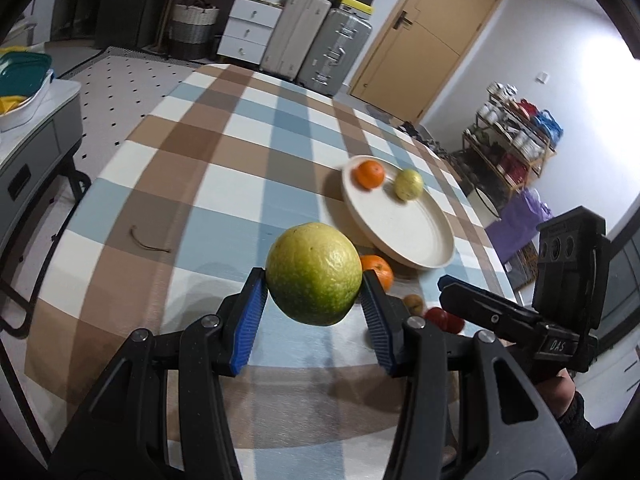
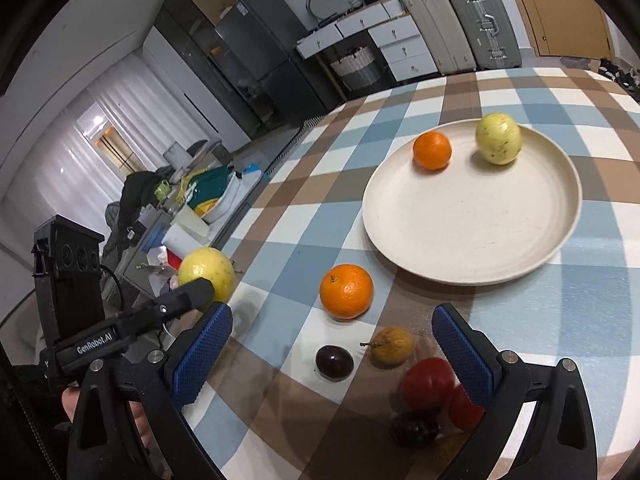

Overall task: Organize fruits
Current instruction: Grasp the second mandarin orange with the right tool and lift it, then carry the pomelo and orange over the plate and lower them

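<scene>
Left gripper [image 1: 314,294] fingers clamp the round yellow-green citrus fruit [image 1: 314,274] above the checked tabletop [image 1: 208,184]; right gripper [image 2: 332,352] fingers spread, empty.

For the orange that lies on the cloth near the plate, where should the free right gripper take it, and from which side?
Grip the orange across its widest middle, coming from above and slightly from the near side with the open right gripper. It is round, so only the middle holds well; the plate stands close behind it, while the other sides look free.
</scene>
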The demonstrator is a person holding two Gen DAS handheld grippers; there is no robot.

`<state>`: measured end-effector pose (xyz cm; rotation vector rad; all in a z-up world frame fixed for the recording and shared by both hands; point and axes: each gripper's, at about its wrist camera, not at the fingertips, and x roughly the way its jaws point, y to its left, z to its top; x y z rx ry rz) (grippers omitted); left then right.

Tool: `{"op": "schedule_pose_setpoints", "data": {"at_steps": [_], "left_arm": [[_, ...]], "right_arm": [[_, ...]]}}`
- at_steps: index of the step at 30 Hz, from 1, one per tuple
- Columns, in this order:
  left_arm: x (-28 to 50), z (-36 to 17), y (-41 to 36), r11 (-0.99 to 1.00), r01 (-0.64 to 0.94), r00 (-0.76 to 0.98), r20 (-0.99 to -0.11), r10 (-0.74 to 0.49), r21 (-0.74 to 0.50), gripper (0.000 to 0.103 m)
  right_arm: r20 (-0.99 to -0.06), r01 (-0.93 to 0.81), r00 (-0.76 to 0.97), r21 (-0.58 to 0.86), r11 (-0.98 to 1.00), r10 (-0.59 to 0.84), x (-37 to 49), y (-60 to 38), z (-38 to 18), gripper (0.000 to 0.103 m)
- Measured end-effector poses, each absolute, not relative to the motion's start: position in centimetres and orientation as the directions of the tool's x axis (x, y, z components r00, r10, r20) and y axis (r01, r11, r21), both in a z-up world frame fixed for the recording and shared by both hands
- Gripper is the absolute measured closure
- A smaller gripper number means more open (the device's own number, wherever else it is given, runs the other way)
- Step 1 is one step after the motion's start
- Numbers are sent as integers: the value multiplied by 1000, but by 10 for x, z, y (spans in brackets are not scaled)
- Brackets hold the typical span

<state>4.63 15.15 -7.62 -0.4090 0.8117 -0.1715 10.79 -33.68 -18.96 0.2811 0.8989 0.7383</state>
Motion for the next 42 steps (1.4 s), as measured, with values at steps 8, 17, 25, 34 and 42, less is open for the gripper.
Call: {"op": "schedule_pose_setpoints", "data": {"at_steps": [8, 17, 25, 34, 42], "left_arm": [[56, -93, 170, 896, -45, 672, -677, -300, -442, 58], [63, -107, 191, 879, -91, 673, -680, -292, -468, 58], [68, -109, 197, 871, -108, 678, -676, -288, -479, 58], [81, -96, 170, 888, -54, 675, -672, -304, -456, 58], [106, -77, 131, 904, 32, 664, -667, -338, -426, 58]], "right_arm": [[-679, -483, 370, 443, 756, 634, 122, -305, -199, 3], [-748, -511, 384, 316, 800, 541, 130, -270, -212, 22], [-756, -566, 392, 251, 785, 525, 129, -263, -218, 62], [-702, -580, 431, 266, 770, 567, 119, -284, -202, 63], [-627, -580, 450, 337, 742, 636, 120, -315, -184, 63]]}}
